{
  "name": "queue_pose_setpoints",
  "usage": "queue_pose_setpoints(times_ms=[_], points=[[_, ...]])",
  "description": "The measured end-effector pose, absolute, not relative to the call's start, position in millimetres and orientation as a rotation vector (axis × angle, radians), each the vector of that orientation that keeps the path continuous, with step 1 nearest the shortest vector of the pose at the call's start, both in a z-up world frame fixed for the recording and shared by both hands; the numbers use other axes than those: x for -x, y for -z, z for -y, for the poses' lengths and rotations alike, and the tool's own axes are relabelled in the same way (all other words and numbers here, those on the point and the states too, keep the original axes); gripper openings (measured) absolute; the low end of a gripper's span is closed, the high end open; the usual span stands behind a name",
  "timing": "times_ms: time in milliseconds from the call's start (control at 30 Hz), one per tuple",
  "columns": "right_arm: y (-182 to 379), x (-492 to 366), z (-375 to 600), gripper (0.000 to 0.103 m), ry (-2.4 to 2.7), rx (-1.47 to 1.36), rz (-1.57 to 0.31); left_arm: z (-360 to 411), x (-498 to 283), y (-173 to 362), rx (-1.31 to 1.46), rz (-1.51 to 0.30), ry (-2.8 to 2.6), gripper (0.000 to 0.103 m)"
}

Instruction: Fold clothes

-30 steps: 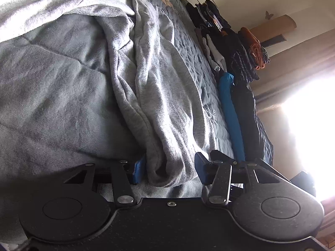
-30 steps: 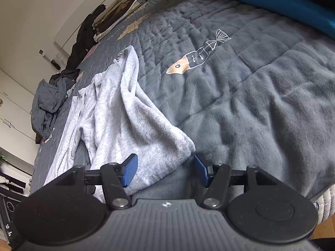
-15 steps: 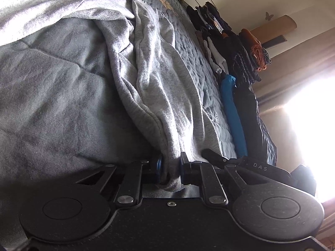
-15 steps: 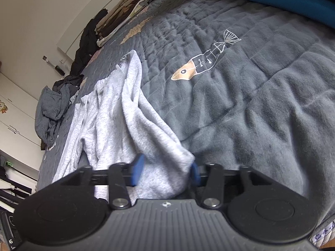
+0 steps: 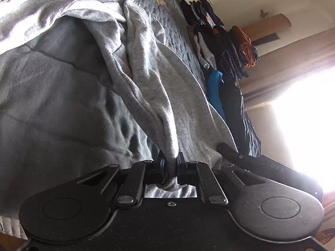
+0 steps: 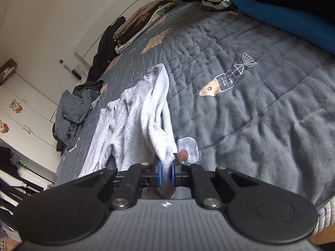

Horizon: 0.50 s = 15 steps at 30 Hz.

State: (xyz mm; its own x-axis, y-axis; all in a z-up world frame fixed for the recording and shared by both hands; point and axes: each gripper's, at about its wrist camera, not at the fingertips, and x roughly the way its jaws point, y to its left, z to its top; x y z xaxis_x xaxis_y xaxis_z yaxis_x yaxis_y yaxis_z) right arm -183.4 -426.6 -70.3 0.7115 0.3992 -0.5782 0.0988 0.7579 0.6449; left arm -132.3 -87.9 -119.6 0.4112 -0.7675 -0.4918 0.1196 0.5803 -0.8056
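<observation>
A light grey garment (image 6: 134,123) lies crumpled on the dark grey bedspread (image 6: 261,115), stretching away from me. My right gripper (image 6: 166,172) is shut on one bunched corner of it, which is pulled taut between the blue pads. In the left wrist view the same grey garment (image 5: 159,79) runs up the frame in long folds, and my left gripper (image 5: 170,168) is shut on another gathered edge. The other gripper's black body (image 5: 261,163) shows just to the right.
Stacks of folded dark clothes (image 5: 222,41) and a blue item (image 6: 282,18) line the bed's far side. A dark grey heap (image 6: 71,113) lies at the left edge, beige clothes (image 6: 142,21) by the wall. White cupboards (image 6: 18,113) stand left.
Both grippers went from open, straddling the garment's edge, to shut on it. The cloth is now lifted and pulled taut from each pair of pads.
</observation>
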Motion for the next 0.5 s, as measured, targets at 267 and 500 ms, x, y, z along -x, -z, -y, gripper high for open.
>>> queue_pose_setpoints(times_ms=[267,500], points=[[86.7,183.0,424.0,0.017,-0.098,-0.57,-0.899,87.6,133.1,122.1,0.619,-1.07,0.556,0.015],[50.7,166.0,440.9,0.054,-0.091,-0.458,-0.775,52.6,123.7,62.0,0.559,-0.865,0.58,0.04]])
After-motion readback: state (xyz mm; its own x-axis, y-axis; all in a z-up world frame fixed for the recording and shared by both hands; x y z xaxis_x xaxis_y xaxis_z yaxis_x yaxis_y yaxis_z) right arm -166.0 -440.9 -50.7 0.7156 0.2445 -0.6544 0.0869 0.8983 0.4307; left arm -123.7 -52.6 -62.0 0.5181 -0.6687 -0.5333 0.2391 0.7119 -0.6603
